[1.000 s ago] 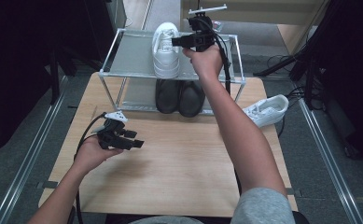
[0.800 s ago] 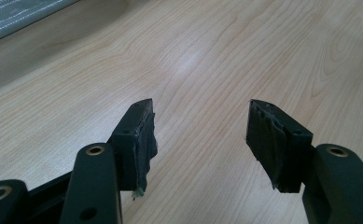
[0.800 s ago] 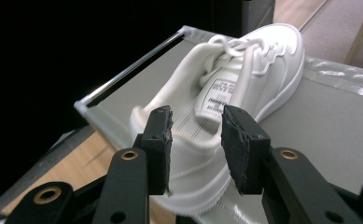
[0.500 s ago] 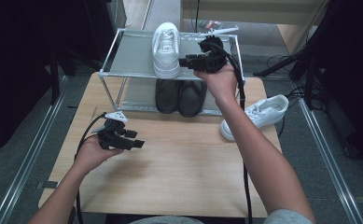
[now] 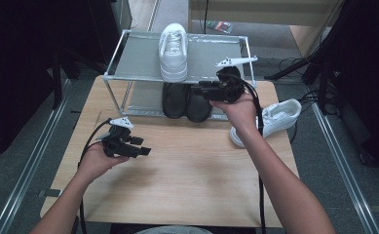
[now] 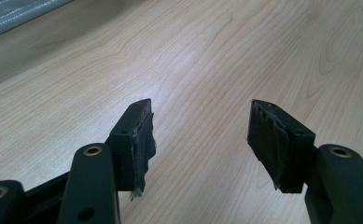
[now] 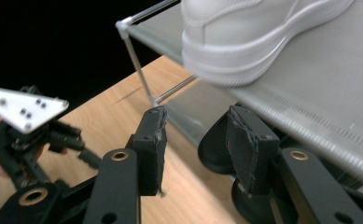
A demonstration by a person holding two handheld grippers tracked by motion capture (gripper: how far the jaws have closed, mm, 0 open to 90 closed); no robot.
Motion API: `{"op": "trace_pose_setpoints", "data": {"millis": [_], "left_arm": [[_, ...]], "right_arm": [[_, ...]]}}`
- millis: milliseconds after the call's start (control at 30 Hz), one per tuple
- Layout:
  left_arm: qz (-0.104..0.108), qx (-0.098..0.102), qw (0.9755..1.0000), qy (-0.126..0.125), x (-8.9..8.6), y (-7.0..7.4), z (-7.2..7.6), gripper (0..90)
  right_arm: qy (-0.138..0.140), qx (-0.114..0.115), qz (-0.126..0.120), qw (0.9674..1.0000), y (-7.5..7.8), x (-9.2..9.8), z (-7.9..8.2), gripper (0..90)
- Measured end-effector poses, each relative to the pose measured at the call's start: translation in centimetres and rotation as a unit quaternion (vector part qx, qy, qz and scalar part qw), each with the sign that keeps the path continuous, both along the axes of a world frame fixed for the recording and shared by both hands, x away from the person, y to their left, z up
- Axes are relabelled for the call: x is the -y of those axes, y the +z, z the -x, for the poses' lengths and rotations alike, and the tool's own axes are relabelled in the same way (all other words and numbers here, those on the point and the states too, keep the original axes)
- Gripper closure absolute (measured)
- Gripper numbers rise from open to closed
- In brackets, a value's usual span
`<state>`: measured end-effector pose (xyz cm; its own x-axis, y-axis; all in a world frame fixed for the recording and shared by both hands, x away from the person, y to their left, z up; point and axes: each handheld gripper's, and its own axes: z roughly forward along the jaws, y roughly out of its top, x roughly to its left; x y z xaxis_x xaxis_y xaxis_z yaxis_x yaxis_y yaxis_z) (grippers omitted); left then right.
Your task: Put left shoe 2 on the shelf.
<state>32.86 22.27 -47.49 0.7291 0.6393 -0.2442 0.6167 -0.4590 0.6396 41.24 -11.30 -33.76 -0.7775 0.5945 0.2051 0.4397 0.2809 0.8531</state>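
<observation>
Right now your right gripper (image 5: 202,90) has its jaws apart w/ nothing between, having just been opening. White shoe (image 5: 173,44) sits on rack (image 5: 128,58) at 11 o'clock; its mate (image 5: 273,118) at 4. Swing carelessly & you'll likely knock the black shoes (image 5: 186,100).

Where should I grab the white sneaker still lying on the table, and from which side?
Probably at the heel collar of the white sneaker on the table. It lies by the right edge, toe toward the person, heel pointing away to the right, beside the shoe rack. The right gripper, jaws open and empty, would come from above, one jaw inside the opening, one outside the heel.
</observation>
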Motion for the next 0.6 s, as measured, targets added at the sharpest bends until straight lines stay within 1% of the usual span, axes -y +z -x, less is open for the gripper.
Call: {"op": "trace_pose_setpoints", "data": {"millis": [133,200,267,300,333,400,433,500,567,600], "left_arm": [[0.004,0.001,1.0,0.0,-0.1,0.0,0.0,41.0],[0.005,0.003,1.0,0.002,-0.1,0.0,0.0,40.9],[0.006,0.002,1.0,0.001,0.0,0.0,0.1,40.9],[0.006,0.002,1.0,0.001,0.0,0.0,0.1,40.9],[0.006,0.001,1.0,0.001,0.0,0.0,0.1,40.8],[0.005,0.001,1.0,0.0,0.0,0.0,0.1,40.8],[0.005,0.001,1.0,0.0,0.0,0.0,0.1,40.8],[0.005,0.001,1.0,0.0,0.0,0.0,0.1,40.8],[0.005,0.002,1.0,-0.001,0.0,0.0,0.1,40.8],[0.005,0.003,1.0,-0.002,0.0,0.0,0.1,40.8]], "right_arm": [[0.011,0.0,-0.002,0.9999,-1.4,0.5,1.1,58.6],[0.015,-0.001,0.002,0.9999,-2.0,0.7,1.7,58.6],[0.022,-0.004,-0.003,0.9997,-2.7,1.0,2.3,58.6],[0.022,-0.004,-0.003,0.9997,-2.7,1.0,2.3,58.6],[0.029,-0.008,-0.004,0.9996,-3.4,1.2,2.9,58.6],[0.033,-0.011,-0.005,0.9994,-4.0,1.5,3.4,58.6],[0.033,-0.011,-0.005,0.9994,-4.0,1.5,3.4,58.6],[0.038,-0.011,-0.005,0.9992,-4.8,1.8,4.1,58.6],[0.041,-0.01,-0.002,0.9991,-5.4,1.9,4.6,60.1],[0.046,-0.014,-0.003,0.9989,-5.7,2.0,4.8,61.6]]}}
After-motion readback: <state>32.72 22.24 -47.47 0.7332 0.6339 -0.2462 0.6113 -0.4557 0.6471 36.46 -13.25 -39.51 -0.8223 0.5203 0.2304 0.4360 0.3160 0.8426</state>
